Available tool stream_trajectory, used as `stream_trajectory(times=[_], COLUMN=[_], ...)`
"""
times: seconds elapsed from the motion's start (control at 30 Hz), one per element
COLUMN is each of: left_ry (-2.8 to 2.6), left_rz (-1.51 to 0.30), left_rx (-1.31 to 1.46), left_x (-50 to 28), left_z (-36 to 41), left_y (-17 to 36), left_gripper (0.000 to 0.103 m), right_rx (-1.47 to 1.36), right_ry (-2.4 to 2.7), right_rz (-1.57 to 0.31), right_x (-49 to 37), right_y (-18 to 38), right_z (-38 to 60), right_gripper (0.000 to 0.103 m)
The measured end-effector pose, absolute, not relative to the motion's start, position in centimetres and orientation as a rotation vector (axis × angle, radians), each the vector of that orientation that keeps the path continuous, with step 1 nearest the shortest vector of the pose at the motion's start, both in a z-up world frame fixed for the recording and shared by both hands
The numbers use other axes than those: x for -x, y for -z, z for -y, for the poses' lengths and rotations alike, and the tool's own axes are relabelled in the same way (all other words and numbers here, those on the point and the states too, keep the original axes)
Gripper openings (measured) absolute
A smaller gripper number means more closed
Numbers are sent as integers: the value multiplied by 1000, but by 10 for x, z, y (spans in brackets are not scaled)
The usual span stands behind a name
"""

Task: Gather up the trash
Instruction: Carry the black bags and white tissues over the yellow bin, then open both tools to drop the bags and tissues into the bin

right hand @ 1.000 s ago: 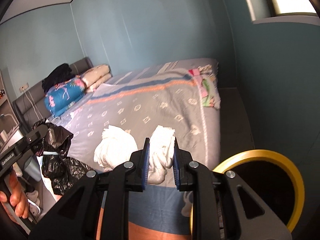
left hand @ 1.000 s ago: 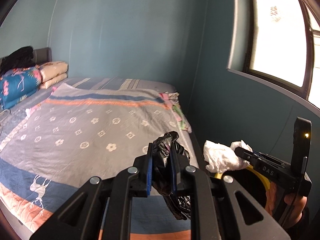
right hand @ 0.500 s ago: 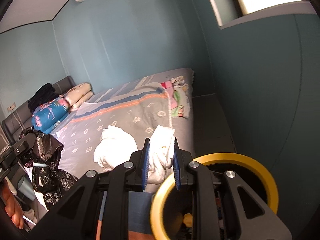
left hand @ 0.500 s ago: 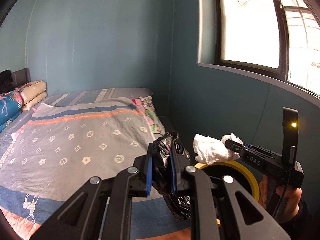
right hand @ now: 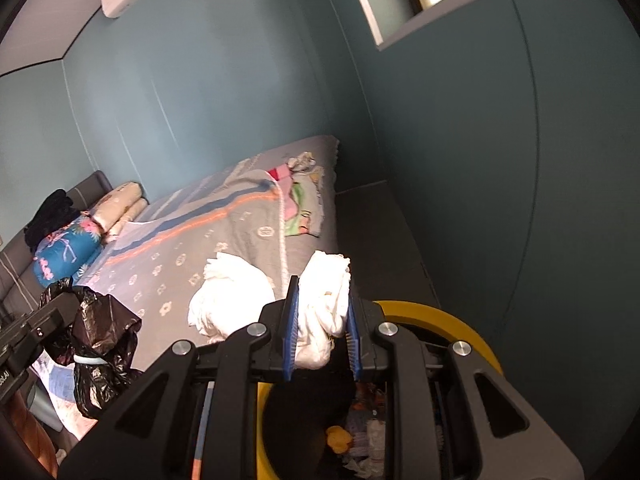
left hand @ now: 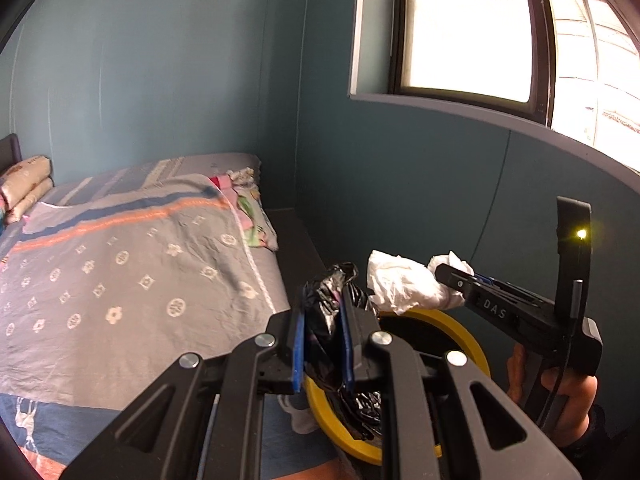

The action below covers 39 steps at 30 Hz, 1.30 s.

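Note:
My left gripper point(left hand: 323, 340) is shut on a tied black trash bag point(left hand: 326, 312) that hangs down over the yellow-rimmed bin point(left hand: 472, 344). The bag also shows at the left of the right wrist view point(right hand: 100, 344). My right gripper point(right hand: 320, 336) is shut on crumpled white paper point(right hand: 324, 300), with a second lump of it point(right hand: 228, 296) hanging to the left. It holds the paper above the bin point(right hand: 448, 320), whose inside shows mixed rubbish. In the left wrist view the right gripper point(left hand: 460, 280) holds the white paper point(left hand: 396, 284) just above the bin's rim.
A bed with a grey patterned cover point(left hand: 120, 272) fills the left. Pillows and a blue bundle point(right hand: 64, 252) lie at its head. The teal wall point(right hand: 500, 200) and a window point(left hand: 472, 28) stand to the right. A dark ledge point(right hand: 380, 232) runs between bed and wall.
Both grippers have swung right from over the bed to over the yellow bin, still holding the black bag and the white paper. The bin's opening has come into fuller view.

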<state>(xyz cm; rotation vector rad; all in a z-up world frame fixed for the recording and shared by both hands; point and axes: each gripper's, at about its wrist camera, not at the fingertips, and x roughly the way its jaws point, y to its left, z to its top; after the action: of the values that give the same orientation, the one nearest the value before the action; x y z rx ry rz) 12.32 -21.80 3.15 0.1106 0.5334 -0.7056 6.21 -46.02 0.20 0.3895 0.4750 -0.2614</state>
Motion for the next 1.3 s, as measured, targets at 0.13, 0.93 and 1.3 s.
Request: stream_trajectory(times=[0.13, 0.93, 1.3], left_ry=[701, 764, 715], left_rz=[-581, -753, -749], left_rx=[-126, -47, -13], left_x=[-138, -163, -167], left_z=[232, 262, 239], left_y=[-14, 53, 47], left_gripper=[14, 55, 64], right_rx=[-414, -496, -492], right_ry=[293, 349, 350], right_rz=[-505, -585, -570], right_x=[-63, -77, -79], right_y=[12, 61, 52], right_z=[477, 505, 503], right_gripper=[20, 39, 40])
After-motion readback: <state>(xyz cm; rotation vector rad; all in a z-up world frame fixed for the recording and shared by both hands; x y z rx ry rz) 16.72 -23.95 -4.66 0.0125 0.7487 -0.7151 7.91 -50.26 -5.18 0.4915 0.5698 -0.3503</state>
